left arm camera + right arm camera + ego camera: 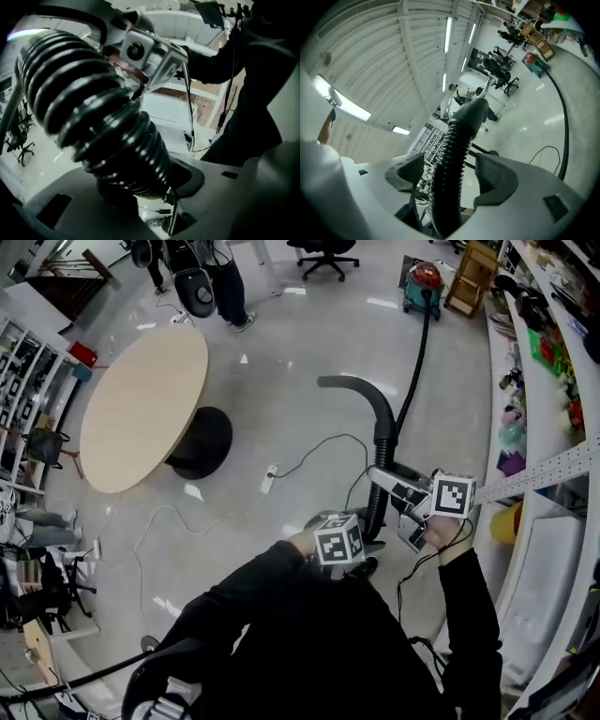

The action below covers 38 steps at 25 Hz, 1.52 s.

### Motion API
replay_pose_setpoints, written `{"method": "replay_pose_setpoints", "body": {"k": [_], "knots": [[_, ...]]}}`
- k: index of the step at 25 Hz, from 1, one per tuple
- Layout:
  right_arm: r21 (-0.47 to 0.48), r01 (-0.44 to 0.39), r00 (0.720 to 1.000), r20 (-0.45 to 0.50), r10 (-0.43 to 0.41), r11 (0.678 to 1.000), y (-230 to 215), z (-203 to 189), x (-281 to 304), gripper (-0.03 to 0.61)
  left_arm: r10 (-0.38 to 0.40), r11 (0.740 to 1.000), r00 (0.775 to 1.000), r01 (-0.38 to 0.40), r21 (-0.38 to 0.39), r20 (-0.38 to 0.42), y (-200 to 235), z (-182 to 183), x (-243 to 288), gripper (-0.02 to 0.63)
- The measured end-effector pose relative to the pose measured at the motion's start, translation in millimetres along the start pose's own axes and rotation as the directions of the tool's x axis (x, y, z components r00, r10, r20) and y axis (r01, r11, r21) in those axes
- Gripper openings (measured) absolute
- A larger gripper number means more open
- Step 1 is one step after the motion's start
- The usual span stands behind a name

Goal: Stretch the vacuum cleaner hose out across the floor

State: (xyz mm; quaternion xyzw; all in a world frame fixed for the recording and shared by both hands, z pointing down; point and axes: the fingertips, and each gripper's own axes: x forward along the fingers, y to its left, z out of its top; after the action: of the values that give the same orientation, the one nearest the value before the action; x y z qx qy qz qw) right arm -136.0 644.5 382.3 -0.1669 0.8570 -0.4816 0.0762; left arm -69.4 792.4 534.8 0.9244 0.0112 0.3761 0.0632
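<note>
A black ribbed vacuum hose [413, 381] runs from the red and green vacuum cleaner [424, 285] at the far right down to my grippers, and its curved end pipe [354, 387] arches to the left above them. My left gripper [367, 538] is shut on the hose [93, 108], which fills the left gripper view down to the jaws [138, 187]. My right gripper [394, 486] is higher up the hose. Its jaws stand open with the hose [450, 154] between the pads [494, 176], a gap on each side. The cleaner [533, 61] shows far off there.
A round wooden table [145, 404] on a black base stands at the left. A power strip [269, 479] with a thin cable lies on the floor in the middle. Shelving [544, 427] lines the right side. A person [225, 282] and an office chair [323, 254] are at the far end.
</note>
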Motion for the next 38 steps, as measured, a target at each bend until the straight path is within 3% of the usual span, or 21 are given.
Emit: {"method": "replay_pose_setpoints", "body": {"k": [2, 3, 4, 7, 10, 12, 13, 14, 15, 17, 18, 19, 20, 22, 24, 26, 28, 31, 33, 36, 38], "knots": [[-0.016, 0.005, 1.000, -0.014, -0.005, 1.000, 1, -17, -3, 0.328, -0.002, 0.997, 0.999, 0.005, 0.072, -0.038, -13, -10, 8, 0.173], [-0.057, 0.009, 1.000, -0.015, -0.010, 0.998, 5, -25, -6, 0.224, 0.003, 0.995, 0.999, 0.002, 0.096, -0.046, -19, -17, 10, 0.173], [-0.113, 0.011, 1.000, -0.012, -0.012, 0.993, 11, -34, -7, 0.189, 0.014, 0.994, 0.999, -0.008, 0.110, -0.053, -23, -25, 11, 0.175], [-0.306, 0.031, 0.999, 0.004, -0.032, 0.952, 36, -68, -5, 0.172, 0.056, 0.993, 0.994, -0.045, 0.107, -0.098, -27, -65, 5, 0.186], [-0.518, 0.108, 0.991, -0.016, -0.136, 0.848, 47, -115, -2, 0.156, 0.037, 0.994, 0.996, -0.045, -0.101, -0.079, -28, -120, -19, 0.249], [-0.620, 0.167, 0.971, -0.033, -0.238, 0.767, 47, -150, 4, 0.156, 0.045, 0.940, 0.997, -0.022, -0.339, 0.062, -21, -148, -57, 0.250], [-0.655, 0.187, 0.959, -0.041, -0.282, 0.732, 46, -167, 10, 0.156, 0.064, 0.888, 0.981, 0.028, -0.459, 0.182, -17, -153, -86, 0.250], [-0.682, 0.200, 0.947, -0.049, -0.316, 0.704, 45, -183, 17, 0.156, 0.091, 0.821, 0.940, 0.116, -0.559, 0.328, -11, -148, -120, 0.250], [-0.702, 0.206, 0.937, -0.060, -0.344, 0.682, 44, -199, 23, 0.156, 0.127, 0.747, 0.866, 0.237, -0.621, 0.484, -5, -137, -155, 0.250], [-0.732, 0.206, 0.918, -0.084, -0.387, 0.650, 43, -231, 34, 0.156, 0.208, 0.613, 0.656, 0.491, -0.619, 0.726, 6, -109, -220, 0.250], [-0.745, 0.201, 0.909, -0.099, -0.404, 0.636, 43, -247, 40, 0.156, 0.239, 0.562, 0.564, 0.584, -0.586, 0.791, 10, -98, -243, 0.255], [-0.759, 0.193, 0.900, -0.115, -0.421, 0.622, 43, -262, 45, 0.156, 0.257, 0.522, 0.498, 0.650, -0.553, 0.828, 12, -90, -259, 0.269], [-0.773, 0.183, 0.890, -0.132, -0.436, 0.608, 43, -276, 51, 0.156, 0.262, 0.492, 0.456, 0.695, -0.524, 0.850, 12, -83, -270, 0.290], [-0.793, 0.163, 0.876, -0.157, -0.456, 0.587, 41, -300, 60, 0.156, 0.251, 0.451, 0.398, 0.759, -0.470, 0.882, 5, -67, -283, 0.302], [-0.809, 0.157, 0.868, -0.160, -0.470, 0.566, 41, -318, 63, 0.156, 0.240, 0.435, 0.363, 0.789, -0.435, 0.900, -5, -53, -288, 0.300], [-0.828, 0.169, 0.858, -0.143, -0.494, 0.534, 43, -327, 59, 0.156, 0.212, 0.463, 0.372, 0.776, -0.428, 0.904, -22, -40, -285, 0.176], [-0.847, 0.192, 0.843, -0.117, -0.525, 0.497, 41, -330, 50, 0.157, 0.140, 0.546, 0.423, 0.721, -0.426, 0.895, -49, -26, -279, 0.173], [-0.847, 0.255, 0.797, -0.088, -0.597, 0.466, 28, -342, 22, 0.165, 0.009, 0.705, 0.525, 0.600, -0.378, 0.851, -105, -5, -258, 0.172], [-0.845, 0.287, 0.744, -0.100, -0.661, 0.450, 14, -358, -6, 0.233, -0.032, 0.797, 0.599, 0.498, -0.342, 0.800, -137, 2, -233, 0.173], [-0.842, 0.301, 0.653, -0.160, -0.740, 0.447, -4, -401, -66, 0.285, -0.039, 0.898, 0.732, 0.324, -0.297, 0.681, -177, -2, -182, 0.170], [-0.817, 0.341, 0.629, -0.169, -0.759, 0.465, -7, -425, -117, 0.287, -0.049, 0.937, 0.817, 0.237, -0.257, 0.575, -205, -8, -139, 0.169]]}}
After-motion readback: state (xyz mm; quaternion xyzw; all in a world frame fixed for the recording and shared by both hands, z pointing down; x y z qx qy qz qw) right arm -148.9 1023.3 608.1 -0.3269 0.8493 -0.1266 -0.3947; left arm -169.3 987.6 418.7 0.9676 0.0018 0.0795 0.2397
